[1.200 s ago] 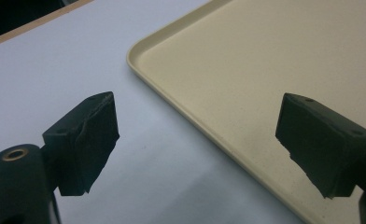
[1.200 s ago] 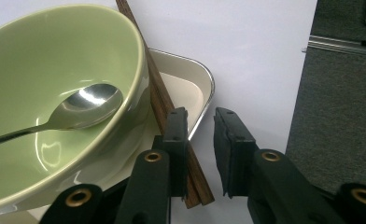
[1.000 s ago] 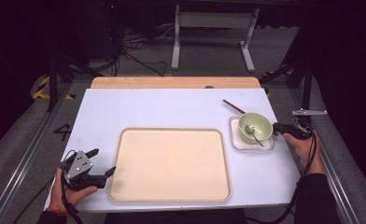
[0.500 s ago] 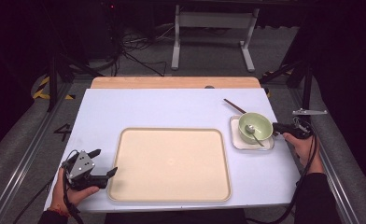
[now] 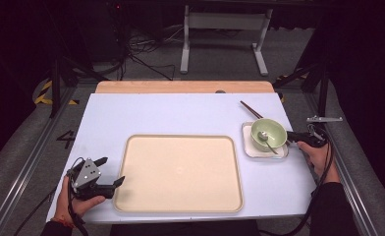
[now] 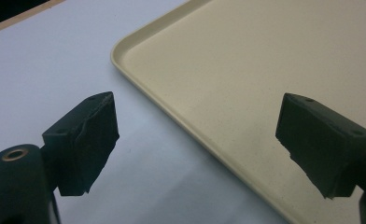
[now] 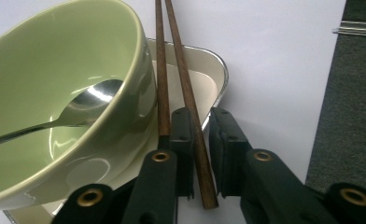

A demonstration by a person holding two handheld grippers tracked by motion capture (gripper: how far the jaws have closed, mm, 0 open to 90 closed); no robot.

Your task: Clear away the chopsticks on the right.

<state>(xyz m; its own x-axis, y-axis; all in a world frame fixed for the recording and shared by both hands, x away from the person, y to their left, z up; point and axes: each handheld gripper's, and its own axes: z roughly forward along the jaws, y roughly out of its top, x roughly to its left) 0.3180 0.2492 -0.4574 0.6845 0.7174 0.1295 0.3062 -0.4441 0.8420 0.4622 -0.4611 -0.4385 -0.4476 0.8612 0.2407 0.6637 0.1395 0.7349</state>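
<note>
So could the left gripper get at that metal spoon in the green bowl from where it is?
Probably not without moving across: the left gripper sits by the tray's near left corner, while the spoon lies in the bowl past the tray's far right. Nothing blocks the path.

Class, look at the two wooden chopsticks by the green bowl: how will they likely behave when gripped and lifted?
The chopsticks look thin, straight and rigid, so probably stiff and light. With one between the right gripper jaws and one outside, they may separate, slip or roll.

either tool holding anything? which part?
Right tool has one chopstick between its jaws near its end, jaws just closing, grip unclear. Left tool open, holds nothing.
</note>
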